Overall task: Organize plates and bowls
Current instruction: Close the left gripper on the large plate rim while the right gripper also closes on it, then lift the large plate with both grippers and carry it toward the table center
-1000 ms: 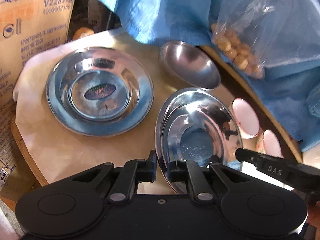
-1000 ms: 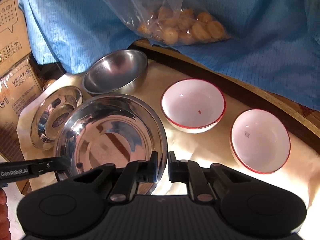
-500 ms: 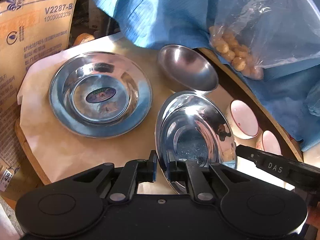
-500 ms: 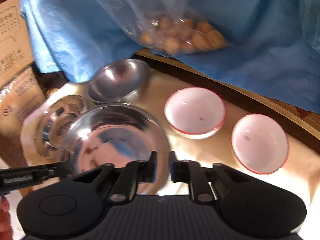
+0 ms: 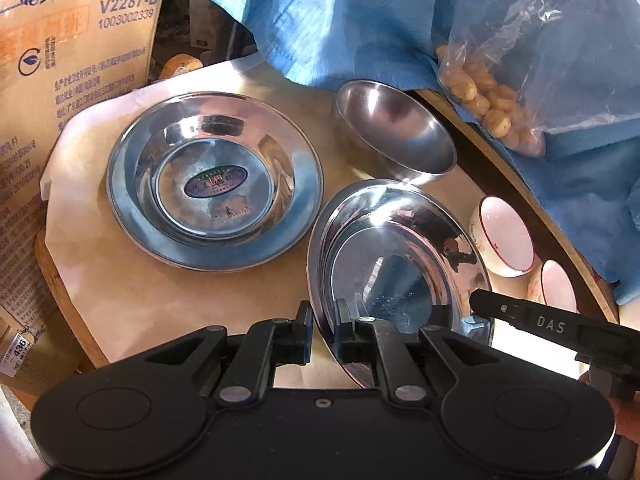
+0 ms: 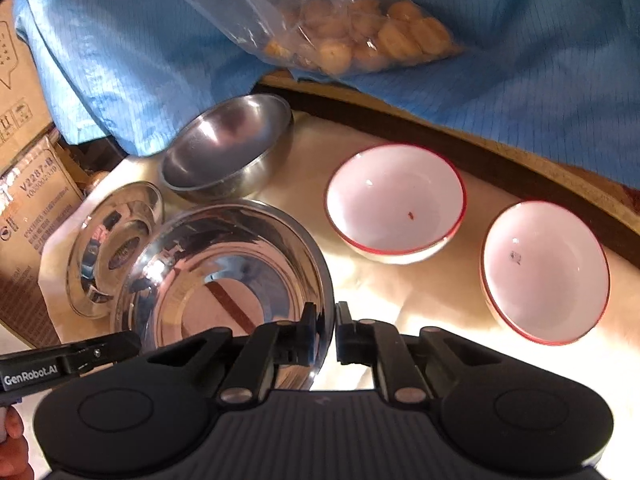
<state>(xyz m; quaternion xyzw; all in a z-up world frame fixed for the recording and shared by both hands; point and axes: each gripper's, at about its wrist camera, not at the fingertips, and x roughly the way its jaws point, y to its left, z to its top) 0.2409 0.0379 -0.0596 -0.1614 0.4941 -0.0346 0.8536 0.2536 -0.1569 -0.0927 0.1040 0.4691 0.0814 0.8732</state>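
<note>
Compared with a second ago, very little has shifted: the steel plate [image 5: 394,264] held between the two tools sits a touch nearer the steel bowl [image 5: 394,134], and the rest keeps its place. Counting the dishes on the paper-covered worktop [image 5: 180,292]: two steel plates, one steel bowl and two white bowls with red rims. One plate, the labelled plate [image 5: 214,184] with an oval sticker in its well, lies flat on the left side. The other plate is tilted, with its left edge raised, just in front of the steel bowl. The left hand-held gripper [image 5: 323,332] is closed on that plate's near rim, one finger on each side of the thin metal. The right hand-held gripper [image 6: 327,332] is likewise pinched tight on the opposite rim of the same plate, as the right wrist view shows. Right of the plate stand the near white bowl [image 6: 396,200] and the far white bowl [image 6: 546,270], side by side and apart. Behind them a blue cloth [image 6: 540,52] drapes over the worktop's edge, with one clear bag of round snacks [image 6: 360,44] on it. Two cardboard boxes [image 5: 72,72] stand at the left.
</note>
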